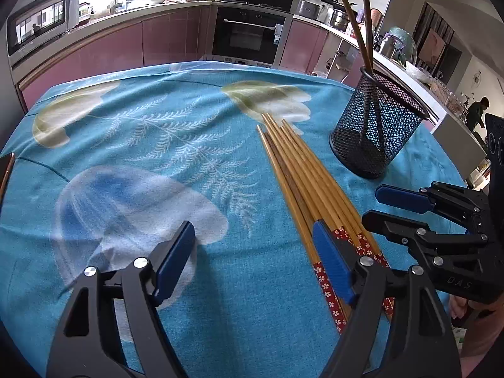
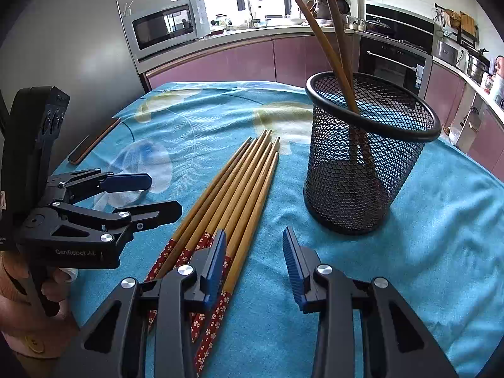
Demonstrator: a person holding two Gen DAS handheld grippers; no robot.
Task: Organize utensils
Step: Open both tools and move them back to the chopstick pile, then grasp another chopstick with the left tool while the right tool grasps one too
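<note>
Several bamboo chopsticks (image 1: 302, 176) with red flowered ends lie in a bundle on the blue cloth; they also show in the right wrist view (image 2: 239, 186). A black mesh holder (image 1: 376, 126) stands upright to their right, with two dark chopsticks (image 1: 357, 28) leaning in it; the holder also shows in the right wrist view (image 2: 365, 154). My left gripper (image 1: 253, 252) is open and empty, its right finger over the bundle's red ends. My right gripper (image 2: 253, 261) is open and empty, its left finger over the bundle's right edge, near the holder's base.
The blue flowered tablecloth (image 1: 141, 132) covers the table. A thin dark flat object (image 2: 94, 140) lies at the table's left edge. Kitchen counters, an oven and a microwave stand behind. The two grippers are close side by side.
</note>
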